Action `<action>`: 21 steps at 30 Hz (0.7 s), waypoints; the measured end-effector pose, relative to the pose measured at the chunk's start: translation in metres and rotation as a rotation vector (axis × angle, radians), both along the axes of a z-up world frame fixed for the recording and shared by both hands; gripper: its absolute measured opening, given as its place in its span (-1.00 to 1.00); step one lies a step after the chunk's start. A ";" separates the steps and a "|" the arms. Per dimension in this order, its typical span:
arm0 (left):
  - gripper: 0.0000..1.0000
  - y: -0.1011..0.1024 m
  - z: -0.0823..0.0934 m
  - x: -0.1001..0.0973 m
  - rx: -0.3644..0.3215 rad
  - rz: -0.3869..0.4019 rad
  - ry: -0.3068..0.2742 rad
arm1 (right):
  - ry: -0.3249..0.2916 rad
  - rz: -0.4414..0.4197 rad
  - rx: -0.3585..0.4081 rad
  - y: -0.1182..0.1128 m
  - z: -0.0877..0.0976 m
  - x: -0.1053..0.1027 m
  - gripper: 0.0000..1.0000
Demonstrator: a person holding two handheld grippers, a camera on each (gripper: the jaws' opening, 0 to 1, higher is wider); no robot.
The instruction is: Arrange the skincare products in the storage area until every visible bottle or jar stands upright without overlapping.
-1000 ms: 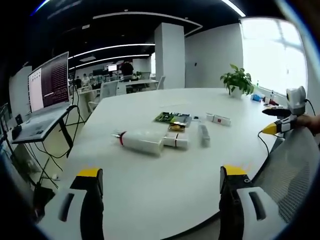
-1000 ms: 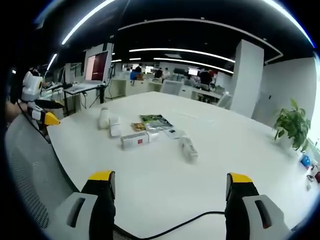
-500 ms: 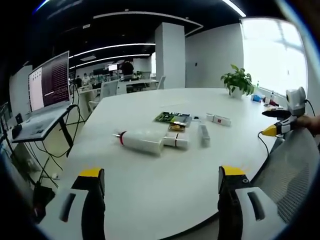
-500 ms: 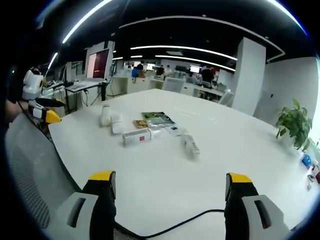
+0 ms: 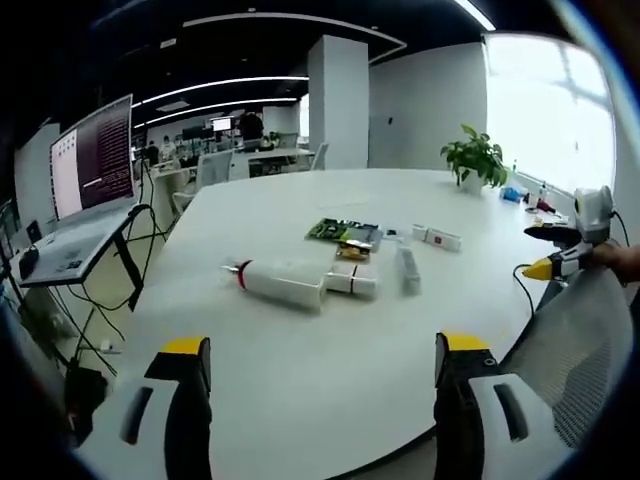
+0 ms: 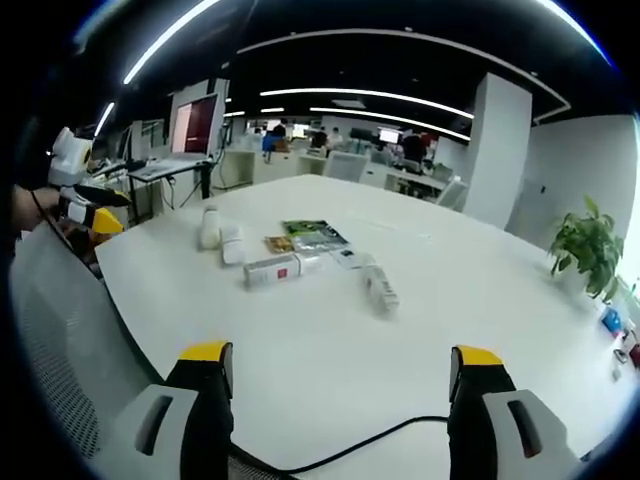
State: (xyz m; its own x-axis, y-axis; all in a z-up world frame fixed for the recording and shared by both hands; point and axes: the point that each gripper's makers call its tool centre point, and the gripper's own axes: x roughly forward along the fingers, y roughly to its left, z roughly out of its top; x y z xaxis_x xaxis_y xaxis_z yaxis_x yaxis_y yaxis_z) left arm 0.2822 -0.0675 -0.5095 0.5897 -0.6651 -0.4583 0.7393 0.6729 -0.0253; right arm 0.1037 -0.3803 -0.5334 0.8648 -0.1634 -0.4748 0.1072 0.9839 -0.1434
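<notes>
Several skincare products lie flat mid-table. In the left gripper view I see a big white bottle, a small white tube, a grey tube, a white box and a green packet. My left gripper hangs open at the near edge, well short of them, while my right gripper is off the table's right side. From the right gripper view the bottle, box and grey tube lie beyond my open right gripper. The left gripper is at far left.
The white table is wide and round-edged. A laptop on a stand is off its left side, and a potted plant stands at the far right. A mesh chair back is close by. A black cable crosses the near edge.
Both views have shifted only slightly. In the right gripper view the left gripper has risen a little. The products have not moved.
</notes>
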 end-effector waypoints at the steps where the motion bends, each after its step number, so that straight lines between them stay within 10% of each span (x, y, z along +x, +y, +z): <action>1: 0.71 0.001 0.000 0.002 0.006 -0.001 -0.003 | 0.002 0.002 -0.001 0.000 0.000 0.000 0.89; 21: 0.58 -0.041 -0.004 0.028 0.080 -0.084 0.029 | 0.053 0.021 -0.002 0.004 -0.008 -0.002 0.82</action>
State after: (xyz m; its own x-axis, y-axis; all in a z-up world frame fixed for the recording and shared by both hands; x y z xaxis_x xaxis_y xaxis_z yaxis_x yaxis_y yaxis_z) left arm 0.3105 -0.1087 -0.5132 0.5191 -0.6719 -0.5283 0.7928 0.6095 0.0039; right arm 0.1017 -0.3762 -0.5417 0.8414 -0.1463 -0.5202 0.0787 0.9856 -0.1500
